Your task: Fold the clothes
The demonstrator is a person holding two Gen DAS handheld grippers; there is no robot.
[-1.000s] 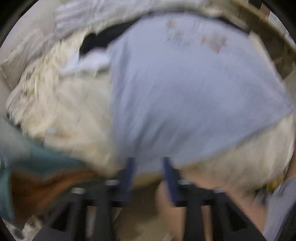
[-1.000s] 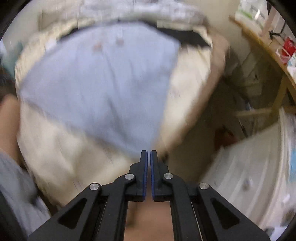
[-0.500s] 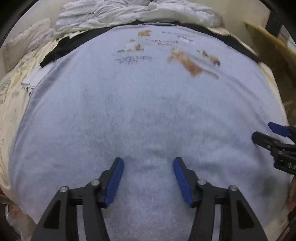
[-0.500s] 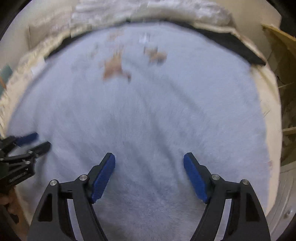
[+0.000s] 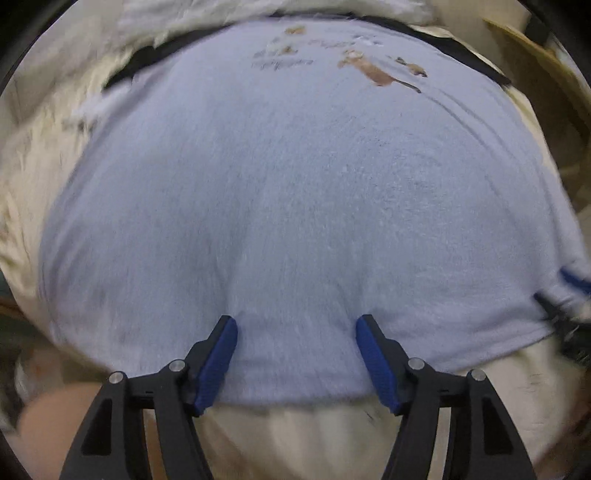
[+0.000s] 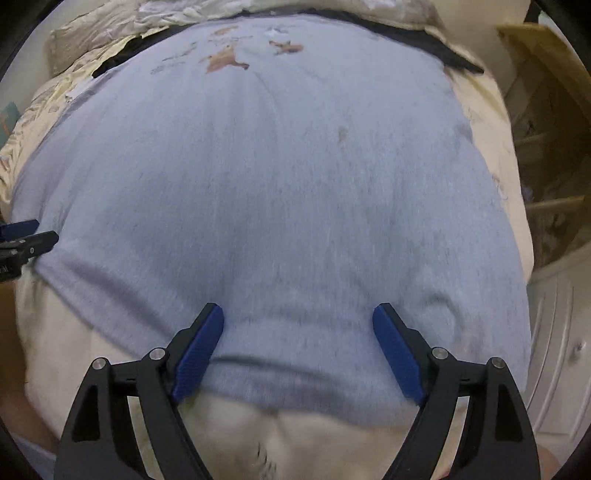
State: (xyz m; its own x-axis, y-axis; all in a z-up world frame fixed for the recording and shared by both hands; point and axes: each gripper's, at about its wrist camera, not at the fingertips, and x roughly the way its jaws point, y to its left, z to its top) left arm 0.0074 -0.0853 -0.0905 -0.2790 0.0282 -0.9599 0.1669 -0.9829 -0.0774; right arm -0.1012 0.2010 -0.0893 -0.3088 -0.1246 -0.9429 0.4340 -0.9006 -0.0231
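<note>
A pale blue T-shirt (image 5: 295, 192) with small brown animal prints near its far end lies spread flat on a cream bedsheet (image 5: 37, 155). My left gripper (image 5: 296, 325) hovers over the shirt's near hem, jaws opening, only flat cloth under the gap and no pad pressing. In the right wrist view the same T-shirt (image 6: 280, 184) fills the frame. My right gripper (image 6: 298, 314) stands wide over the near hem, jaws still opening, nothing pinched. The right gripper's tip shows at the right edge of the left wrist view, the left gripper's tip at the left edge of the right wrist view.
A black garment (image 6: 424, 40) lies under the shirt's far end. Crumpled white bedding (image 6: 184, 11) is heaped at the head of the bed. Wooden shelves (image 6: 546, 110) and a white drawer unit (image 6: 561, 350) stand to the right of the bed.
Both grippers have dropped toward the shirt's near hem, which now shows with bedsheet below it. The right gripper went from shut to wide open; the left jaws have spread wider.
</note>
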